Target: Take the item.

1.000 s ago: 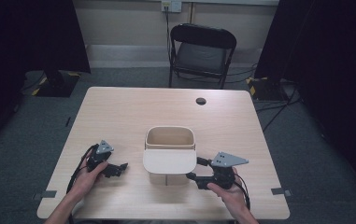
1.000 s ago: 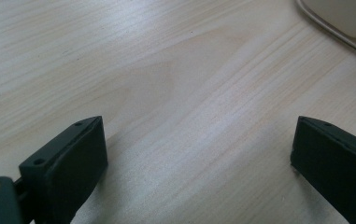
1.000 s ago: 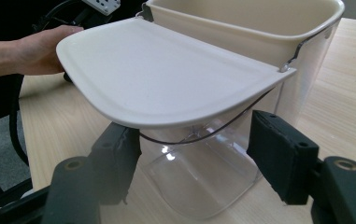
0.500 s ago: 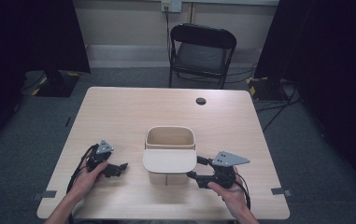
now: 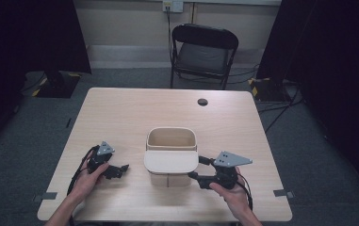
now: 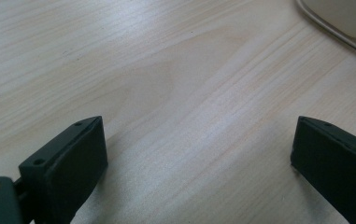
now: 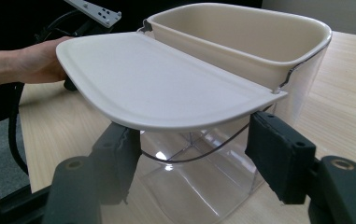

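A clear container (image 5: pixel 171 141) with a cream rim stands at the middle of the table, its cream lid (image 5: pixel 171 161) swung open flat toward me. In the right gripper view the lid (image 7: pixel 166 79) overhangs the clear body (image 7: pixel 199 186), and a thin wire loop hangs below it. My right gripper (image 5: pixel 198 168) sits at the container's right front corner. Its jaws stand half apart under the lid (image 7: pixel 199 156), and I see no pad pressing on anything. My left gripper (image 5: pixel 119 169) rests left of the container, open over bare wood (image 6: pixel 199 154).
The wooden table (image 5: pixel 120 113) has a small black round cap (image 5: pixel 202 101) at its far side. A black folding chair (image 5: pixel 204 49) stands behind it. The person's left hand (image 7: pixel 31 60) lies beyond the lid in the right gripper view. Tape marks (image 5: pixel 45 196) sit near the front corners.
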